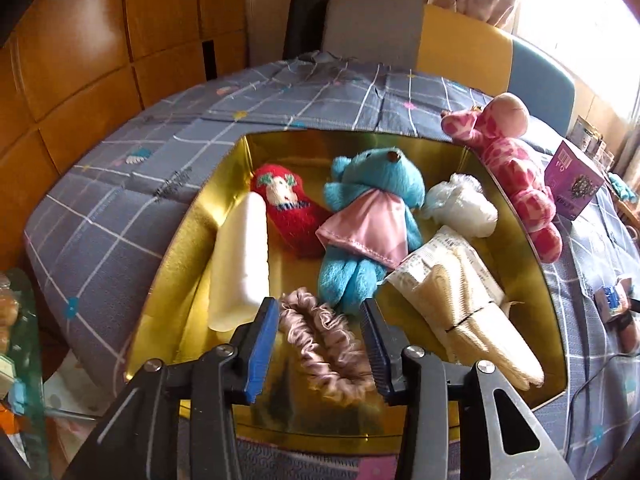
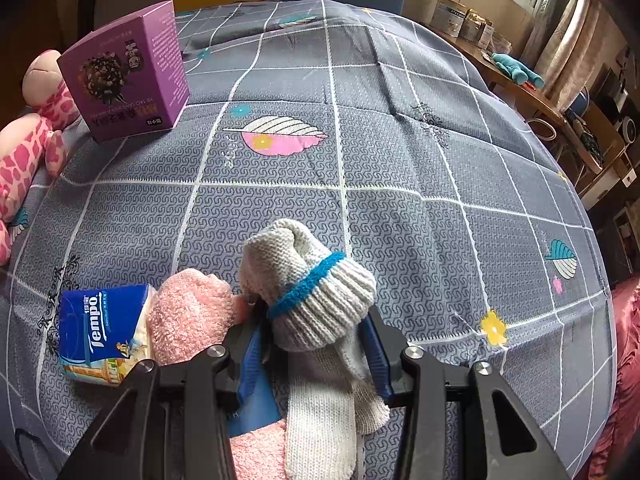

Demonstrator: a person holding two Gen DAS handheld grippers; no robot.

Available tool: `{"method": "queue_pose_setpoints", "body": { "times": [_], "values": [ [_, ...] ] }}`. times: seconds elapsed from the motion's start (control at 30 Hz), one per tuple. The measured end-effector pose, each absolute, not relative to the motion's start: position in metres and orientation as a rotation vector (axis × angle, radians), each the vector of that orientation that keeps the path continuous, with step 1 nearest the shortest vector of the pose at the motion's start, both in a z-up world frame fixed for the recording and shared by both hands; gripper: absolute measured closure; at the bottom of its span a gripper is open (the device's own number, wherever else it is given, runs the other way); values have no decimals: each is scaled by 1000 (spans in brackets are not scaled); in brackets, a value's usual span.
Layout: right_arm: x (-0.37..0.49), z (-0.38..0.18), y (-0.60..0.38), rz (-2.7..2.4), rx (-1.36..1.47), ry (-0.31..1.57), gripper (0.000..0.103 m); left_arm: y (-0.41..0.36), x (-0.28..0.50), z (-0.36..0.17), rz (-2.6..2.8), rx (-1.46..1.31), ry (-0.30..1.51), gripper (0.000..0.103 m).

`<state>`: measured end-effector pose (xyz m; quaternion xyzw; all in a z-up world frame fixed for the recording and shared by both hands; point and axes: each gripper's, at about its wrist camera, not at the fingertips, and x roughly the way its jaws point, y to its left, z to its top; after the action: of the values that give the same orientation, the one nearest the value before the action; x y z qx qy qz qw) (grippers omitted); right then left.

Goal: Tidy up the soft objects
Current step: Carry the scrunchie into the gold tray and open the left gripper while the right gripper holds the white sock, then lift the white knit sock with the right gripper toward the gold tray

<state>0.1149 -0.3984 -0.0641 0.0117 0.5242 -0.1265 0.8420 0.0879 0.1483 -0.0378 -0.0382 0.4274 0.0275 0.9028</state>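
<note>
A gold tin box [image 1: 180, 248] sits on the checked grey bedspread. Inside lie a white foam pad [image 1: 240, 264], a red knitted doll [image 1: 288, 212], a blue teddy bear [image 1: 368, 224] in a pink dress, a white mesh bundle [image 1: 460, 208] and a packaged beige cloth [image 1: 460, 300]. My left gripper [image 1: 318, 308] stands open over the box's near end. A taupe satin scrunchie [image 1: 320, 344] lies on the floor of the box between its fingers, which do not press on it. My right gripper [image 2: 314, 320] is shut on a grey knitted sock [image 2: 308, 280] with a blue band.
A pink towel roll [image 2: 188, 312] and a blue Tempo tissue pack [image 2: 100, 332] lie just left of the right gripper. A purple carton [image 2: 128, 72] and a pink giraffe plush [image 1: 516, 168] rest beside the box. Wooden shelves [image 2: 560, 112] stand off the bed's right edge.
</note>
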Motion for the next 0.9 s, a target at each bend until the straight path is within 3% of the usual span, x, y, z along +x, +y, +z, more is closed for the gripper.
{"method": "queue_pose_setpoints", "body": {
  "times": [0.9],
  "values": [
    [112,-62,-380,-295,-86,1107,65,135,44,26,59,-54,734,54]
  ]
}}
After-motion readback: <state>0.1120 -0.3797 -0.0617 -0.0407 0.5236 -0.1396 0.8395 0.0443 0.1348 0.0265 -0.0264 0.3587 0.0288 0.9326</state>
